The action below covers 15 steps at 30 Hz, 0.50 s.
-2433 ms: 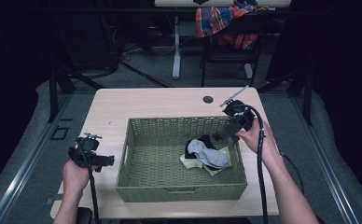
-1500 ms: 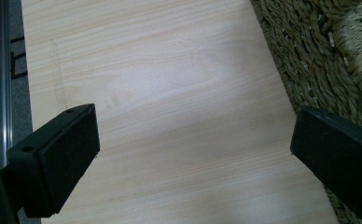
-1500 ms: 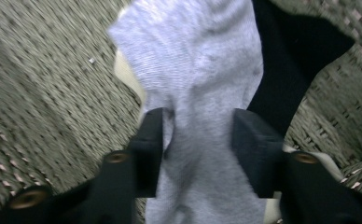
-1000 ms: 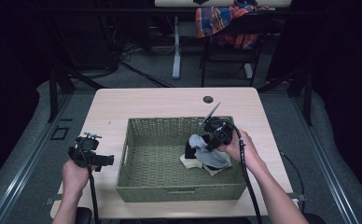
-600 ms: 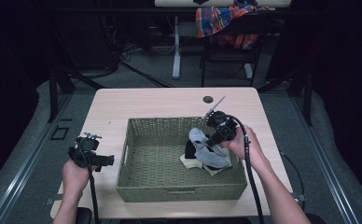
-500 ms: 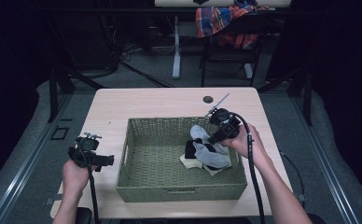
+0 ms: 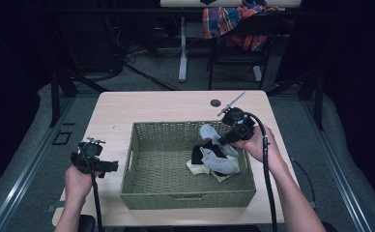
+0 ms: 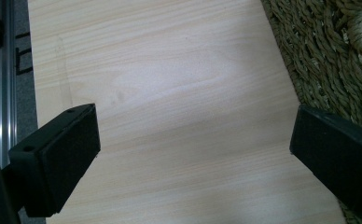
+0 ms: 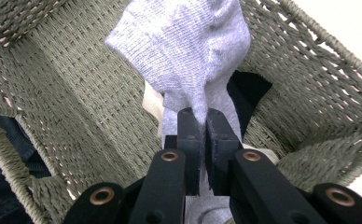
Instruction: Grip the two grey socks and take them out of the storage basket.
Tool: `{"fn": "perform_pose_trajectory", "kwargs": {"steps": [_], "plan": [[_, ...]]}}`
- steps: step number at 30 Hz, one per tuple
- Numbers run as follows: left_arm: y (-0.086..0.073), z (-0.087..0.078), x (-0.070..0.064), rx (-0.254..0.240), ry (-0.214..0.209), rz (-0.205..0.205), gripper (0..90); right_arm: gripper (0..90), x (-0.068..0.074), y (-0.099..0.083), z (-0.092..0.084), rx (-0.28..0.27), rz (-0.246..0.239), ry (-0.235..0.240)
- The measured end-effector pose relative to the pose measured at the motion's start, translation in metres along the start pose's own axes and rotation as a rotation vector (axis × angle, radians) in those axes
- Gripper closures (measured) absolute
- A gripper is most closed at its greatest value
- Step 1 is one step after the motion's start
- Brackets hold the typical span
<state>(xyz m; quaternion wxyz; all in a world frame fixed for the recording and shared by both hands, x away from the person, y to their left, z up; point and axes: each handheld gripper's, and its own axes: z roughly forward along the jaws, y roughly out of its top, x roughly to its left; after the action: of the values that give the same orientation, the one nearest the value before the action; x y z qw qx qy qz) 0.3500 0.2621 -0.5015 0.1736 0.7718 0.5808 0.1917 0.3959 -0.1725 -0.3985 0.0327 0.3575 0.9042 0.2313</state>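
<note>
Now, nearest you, your left gripper (image 7: pixel 109 166) sits at about eight o'clock on the worktop (image 7: pixel 166 108), just beside the left wall of the woven basket (image 7: pixel 185 197). Its jaws stand wide apart over bare wood with nothing between them, and the left gripper view shows the basket's weave just off one pad.

Across at about three o'clock, your right gripper (image 7: pixel 223 140) reaches over the basket's right rim, and its jaws are pinched together on the grey sock (image 9: pixel 188 60). In the right gripper view the knit bunches right where the two pads meet, and the sock's cuff end fans out beyond them, raised off the basket floor. The sock's lower part lies draped on the small pile in the basket's right half: a black sock (image 7: pixel 202 152) and a cream-coloured piece (image 7: pixel 195 167) underneath.

So this looks like the lift-out step: the sock is gripped and partly raised, not yet clear of the pile or the rim.

Next, I'd say, you need a straight lift until the trailing end hangs free, then a carry over the rim. Watch that the black sock doesn't ride up with it.

Farther off, at twelve o'clock, a small dark round spot (image 7: pixel 215 103) marks the worktop's far edge.
</note>
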Motion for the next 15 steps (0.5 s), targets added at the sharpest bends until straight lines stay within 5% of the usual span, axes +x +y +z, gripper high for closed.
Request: {"fn": "perform_pose_trajectory", "kwargs": {"steps": [15], "plan": [[0.000,0.000,0.000,-0.002,-0.008,-0.006,1.8,86.2,-0.010,-0.010,-0.033,-0.029,0.024,-0.051]]}}
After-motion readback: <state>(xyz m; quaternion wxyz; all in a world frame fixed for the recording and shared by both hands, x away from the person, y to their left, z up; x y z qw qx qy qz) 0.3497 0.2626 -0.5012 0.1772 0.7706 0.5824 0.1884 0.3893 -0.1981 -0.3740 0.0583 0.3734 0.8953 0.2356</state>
